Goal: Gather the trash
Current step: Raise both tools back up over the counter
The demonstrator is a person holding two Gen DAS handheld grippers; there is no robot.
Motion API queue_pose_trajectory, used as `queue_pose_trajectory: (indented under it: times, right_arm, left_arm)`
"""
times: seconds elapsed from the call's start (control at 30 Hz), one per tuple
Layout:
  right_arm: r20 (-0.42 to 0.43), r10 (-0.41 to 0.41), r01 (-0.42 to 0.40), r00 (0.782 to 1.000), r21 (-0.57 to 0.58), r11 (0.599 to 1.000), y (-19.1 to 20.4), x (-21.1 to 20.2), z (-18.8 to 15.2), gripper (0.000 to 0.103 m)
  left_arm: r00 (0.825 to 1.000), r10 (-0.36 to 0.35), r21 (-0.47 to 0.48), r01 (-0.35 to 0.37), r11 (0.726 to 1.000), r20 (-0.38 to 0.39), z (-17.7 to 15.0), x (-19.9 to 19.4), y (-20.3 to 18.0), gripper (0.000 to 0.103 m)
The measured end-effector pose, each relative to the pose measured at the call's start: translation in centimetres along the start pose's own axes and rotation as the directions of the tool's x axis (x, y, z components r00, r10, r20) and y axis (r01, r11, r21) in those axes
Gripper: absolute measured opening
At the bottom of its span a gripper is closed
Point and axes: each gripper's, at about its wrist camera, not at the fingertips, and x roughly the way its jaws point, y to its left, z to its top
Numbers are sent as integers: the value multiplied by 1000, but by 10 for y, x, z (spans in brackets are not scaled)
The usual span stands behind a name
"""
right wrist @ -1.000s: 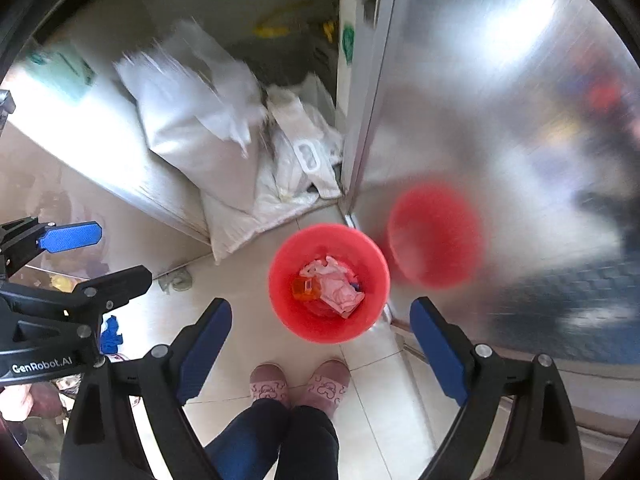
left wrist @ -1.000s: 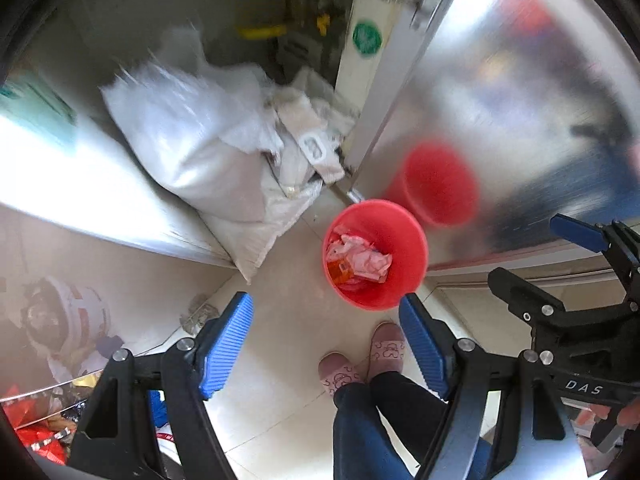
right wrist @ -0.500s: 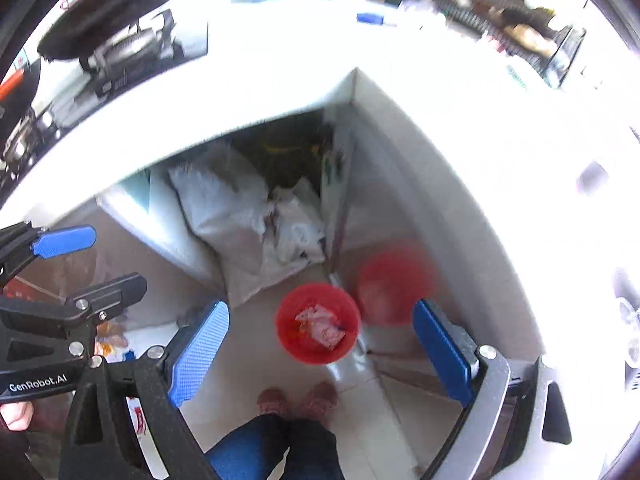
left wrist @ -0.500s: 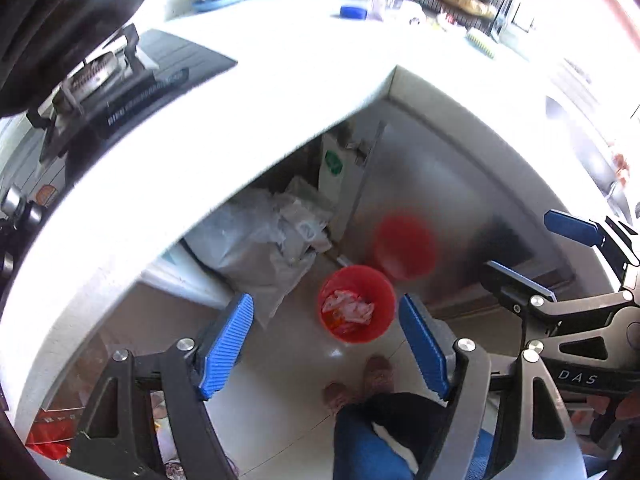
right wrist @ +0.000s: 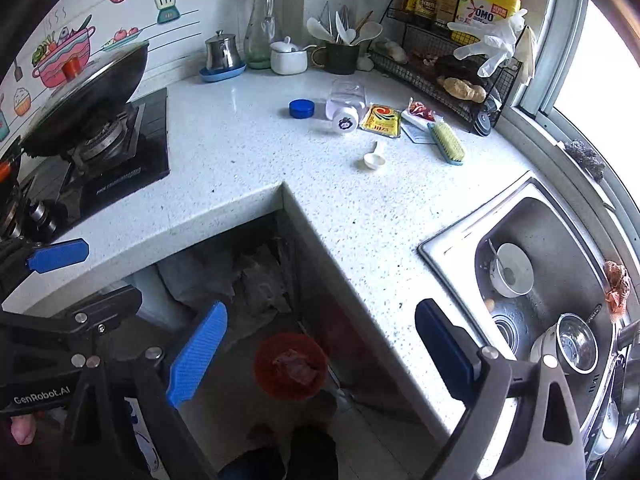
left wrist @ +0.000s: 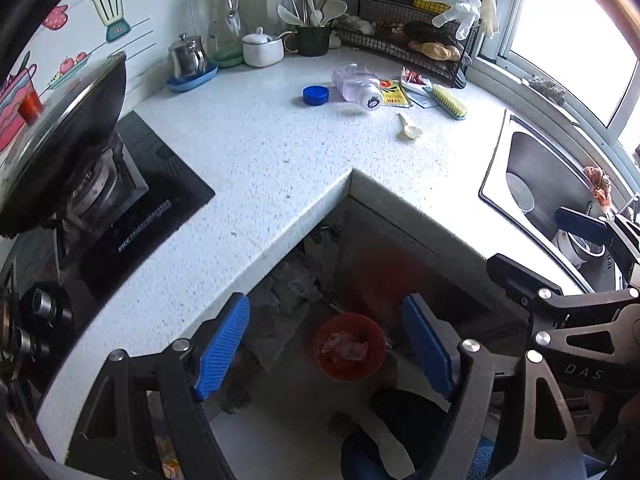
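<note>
Now both my grippers, left [left wrist: 326, 348] and right [right wrist: 320, 354], hang wide and empty, the tipped bottle [right wrist: 345, 108] lying far ahead, slightly nearer my right.

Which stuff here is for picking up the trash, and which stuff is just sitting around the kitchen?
For the trash job:
- red bin on the floor, already holding wrappers
- yellow packet and red wrapper on the counter, probably trash
- blue cap and tipped clear bottle, maybe trash
- left claw and right claw, both open and empty

Just sitting around:
- wok
- scrub brush
- white scoop
- bowl in the sink
</note>
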Motion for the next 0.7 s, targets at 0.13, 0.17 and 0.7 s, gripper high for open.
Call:
queue_pose_trajectory:
  times: [0.13,0.17,0.7]
  right_arm:
    - [22,-17,17,1000,11,1000,-16,-4,21,95]
    - [28,-21,20,999,16,1000,-21,-4,26,95]
    - [21,-20,18,1000,58,998,-113,55,130,95]
  left_arm:
    - [1000,-9,26,8,1000,10,33,7,-6,82]
    - [1000,-6,35,6,999,18,42,8,-9,82]
    - [1000,-18,1,18,1000,-12,195,84,-41,82]
